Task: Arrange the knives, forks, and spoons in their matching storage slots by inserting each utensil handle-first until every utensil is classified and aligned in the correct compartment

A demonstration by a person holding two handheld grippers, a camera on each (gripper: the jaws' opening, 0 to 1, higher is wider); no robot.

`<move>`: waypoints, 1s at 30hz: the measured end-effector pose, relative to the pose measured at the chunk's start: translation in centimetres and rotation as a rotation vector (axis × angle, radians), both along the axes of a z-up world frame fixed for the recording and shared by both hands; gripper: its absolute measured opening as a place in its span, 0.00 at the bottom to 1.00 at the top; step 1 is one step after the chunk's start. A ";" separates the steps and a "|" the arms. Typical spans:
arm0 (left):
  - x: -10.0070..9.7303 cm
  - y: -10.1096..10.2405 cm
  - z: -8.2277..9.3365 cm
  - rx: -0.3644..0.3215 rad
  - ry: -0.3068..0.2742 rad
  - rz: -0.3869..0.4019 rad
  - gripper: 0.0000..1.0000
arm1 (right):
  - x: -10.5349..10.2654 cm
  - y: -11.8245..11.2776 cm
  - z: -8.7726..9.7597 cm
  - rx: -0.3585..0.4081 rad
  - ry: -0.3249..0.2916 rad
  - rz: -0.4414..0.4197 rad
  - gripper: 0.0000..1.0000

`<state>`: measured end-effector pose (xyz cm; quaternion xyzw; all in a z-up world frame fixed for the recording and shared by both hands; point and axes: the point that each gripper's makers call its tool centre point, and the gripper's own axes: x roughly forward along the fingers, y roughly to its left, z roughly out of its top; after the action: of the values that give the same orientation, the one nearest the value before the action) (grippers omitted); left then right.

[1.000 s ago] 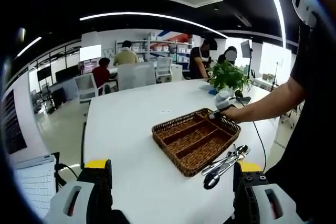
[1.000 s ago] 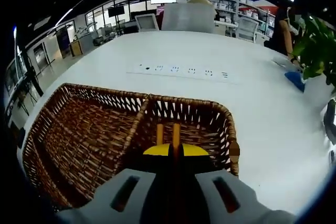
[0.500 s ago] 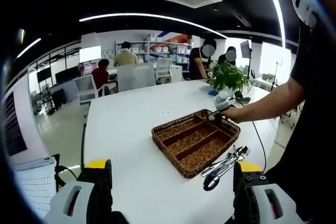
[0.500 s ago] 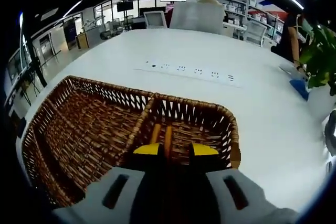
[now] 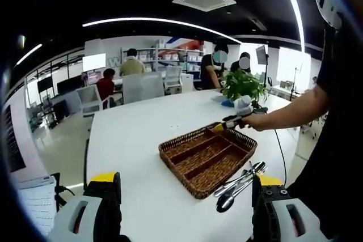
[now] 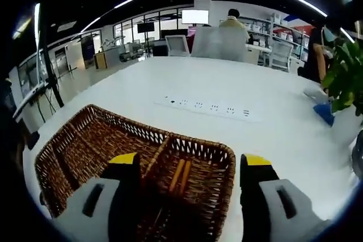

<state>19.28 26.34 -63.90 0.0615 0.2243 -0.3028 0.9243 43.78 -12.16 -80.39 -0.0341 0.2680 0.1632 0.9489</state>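
A brown wicker basket [image 5: 177,173] with long compartments sits on the white table [image 5: 130,140]. Several metal spoons and other utensils [image 5: 238,178] lie on the table by its right side. My left gripper [image 5: 184,181] is open, held back from the basket near the table edge. My right gripper [image 5: 221,126], held by a person's hand, hovers at the basket's far corner. In the right gripper view that gripper [image 6: 190,161] stands open over the basket [image 6: 195,140]. Two thin orange sticks [image 6: 179,175] lie in the compartment below its jaws.
A potted green plant [image 5: 245,83] stands behind the basket, with a blue item [image 6: 322,111] near it. A row of sockets [image 6: 207,107] is set into the tabletop further on. Chairs, desks and several people are beyond the table.
My right gripper went from shut on the two orange sticks to wide open and lifted back; the sticks now lie in the basket compartment. The left view shifted slightly.
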 end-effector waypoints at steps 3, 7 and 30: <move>0.2 -0.3 0.3 -0.003 -0.007 -0.003 1.00 | -0.3 0.2 1.0 -0.002 -0.017 0.020 0.90; 0.5 -0.7 0.4 -0.004 -0.016 -0.008 1.00 | -0.8 0.3 2.4 -0.012 -0.040 0.043 0.99; 2.4 -4.7 0.9 -0.045 -0.043 -0.063 1.00 | -8.4 -1.7 11.6 0.093 -0.152 0.025 0.99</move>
<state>21.72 21.66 -63.03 0.0542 0.1955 -0.3352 0.9200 35.35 -13.89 -68.80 -0.0059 0.1868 0.1841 0.9650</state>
